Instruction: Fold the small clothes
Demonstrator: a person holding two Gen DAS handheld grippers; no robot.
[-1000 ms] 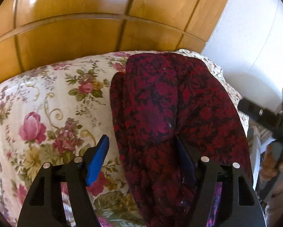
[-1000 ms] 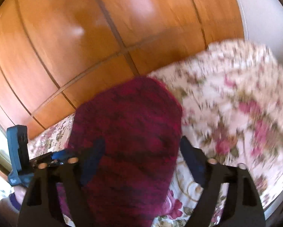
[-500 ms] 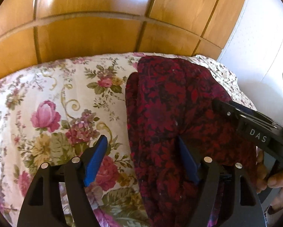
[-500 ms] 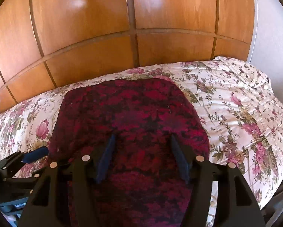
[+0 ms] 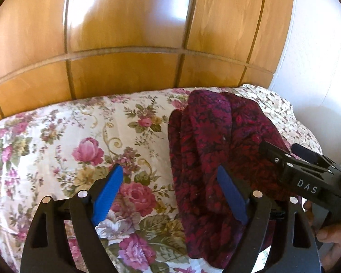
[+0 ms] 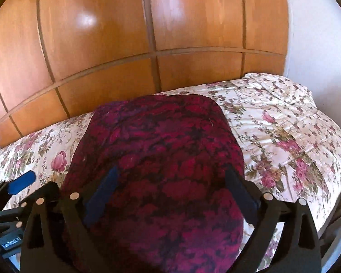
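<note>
From the left wrist, the left hand-held gripper [image 5: 168,193] is opening over the bed [image 5: 56,141], grasping nothing — the dark red garment [image 5: 216,150] is lying to its right, long axis running away toward the wooden panels [image 5: 125,45].

From the right wrist, the right hand-held gripper [image 6: 170,195] is opening too, straddling the garment's near end without pinching it — the nearer hand for the next fold.

Left gripper [image 5: 168,182] angled downward, jaws opening, blue pads [image 5: 106,193] spread wide, nothing pressed between them. Right gripper [image 6: 170,188] likewise pitched downward, jaws opening, pads clear of any grip. Bare hand [image 5: 332,232] wrapped around right gripper's handle.
</note>
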